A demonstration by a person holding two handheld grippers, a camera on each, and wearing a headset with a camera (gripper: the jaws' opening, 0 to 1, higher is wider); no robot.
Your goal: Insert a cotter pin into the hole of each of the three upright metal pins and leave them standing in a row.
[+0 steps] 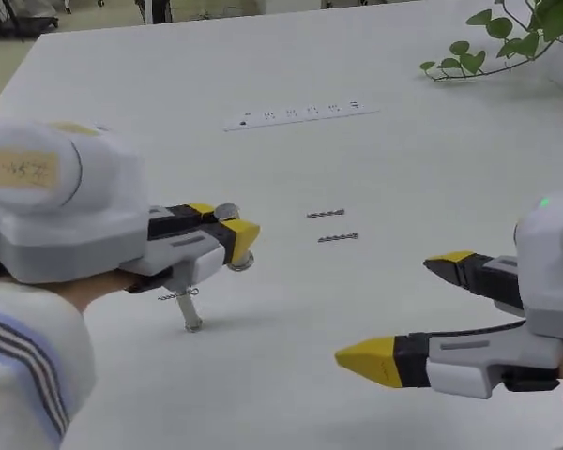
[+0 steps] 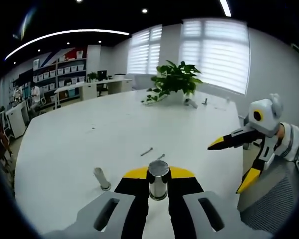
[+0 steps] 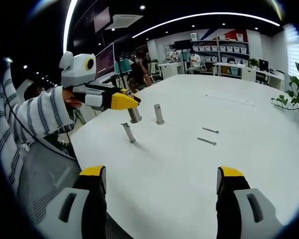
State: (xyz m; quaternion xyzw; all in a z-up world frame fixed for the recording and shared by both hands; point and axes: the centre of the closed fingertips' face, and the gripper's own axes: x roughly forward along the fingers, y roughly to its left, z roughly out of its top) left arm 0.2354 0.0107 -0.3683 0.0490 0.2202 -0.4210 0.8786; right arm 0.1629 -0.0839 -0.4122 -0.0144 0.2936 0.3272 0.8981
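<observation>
right gripper (image 1: 385, 309): jaws wide apart, nothing between them, low over the table (image 1: 385, 66), tips pointing toward 9 o'clock in head view. near cotter pin (image 1: 338, 237) and far cotter pin (image 1: 326, 214) lie flat on the table at about 11 o'clock from the right tips, well apart from them. long axes run 9-to-3, roughly parallel to each other. right gripper is nearer to both. judged next grab is the near cotter pin, which needs the jaws turned to close across its thin shaft. left gripper (image 1: 227, 230) at 9 o'clock of the cotter pins, jaws clamped on a metal pin (image 2: 158, 179), held upright; can't tell if its foot touches the table. second metal pin (image 1: 190, 309) stands just beside it at 6 o'clock and looks to have a wire through it, too small to be sure.
</observation>
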